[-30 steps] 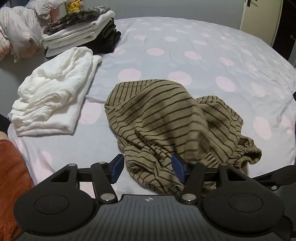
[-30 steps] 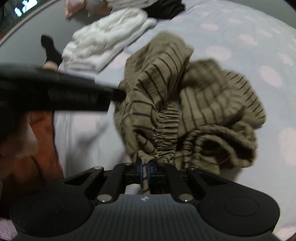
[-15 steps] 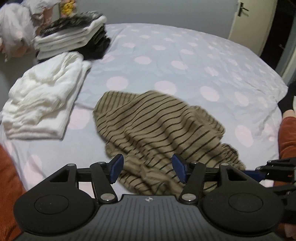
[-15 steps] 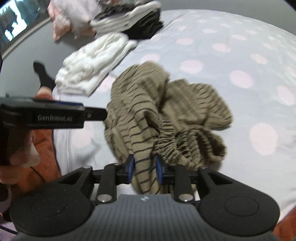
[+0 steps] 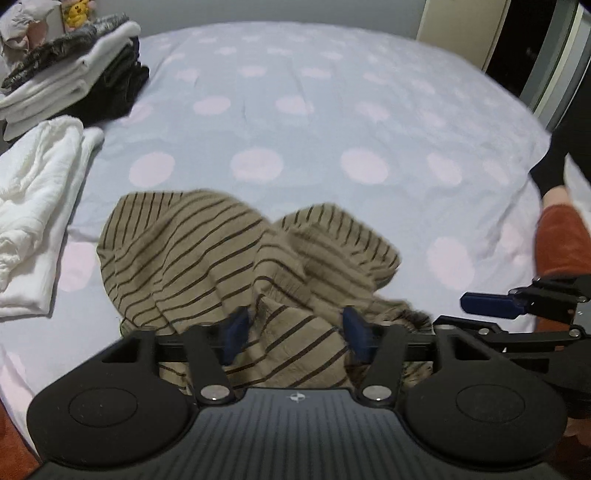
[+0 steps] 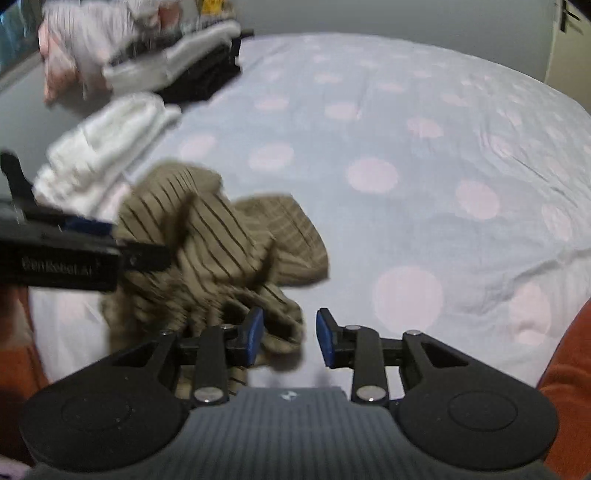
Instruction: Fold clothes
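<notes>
An olive garment with dark stripes (image 5: 207,258) lies crumpled on the dotted bed sheet (image 5: 332,110), near the front edge. My left gripper (image 5: 295,330) hangs over its near part. Its jaws are closing, still wide, with a raised fold of the cloth between the blue pads (image 5: 356,332). In the right wrist view the same garment (image 6: 221,243) lies to the left. My right gripper (image 6: 290,338) is opening just right of the garment's hem, whose edge touches the left pad (image 6: 255,330) only. One blue finger of the right gripper (image 5: 487,304) shows at the right of the left wrist view.
A folded white garment (image 5: 40,206) lies left of the striped one. Behind it stands a stack of folded clothes (image 5: 70,81), with loose laundry and a yellow plush toy (image 5: 75,13). A person's orange trouser leg (image 5: 561,240) and dark sleeve (image 5: 554,166) are at the right edge.
My right gripper let go of the garment's elastic band, opened and drew off to the right. My left gripper moved in over the garment, whose cloth now stands between its jaws.
</notes>
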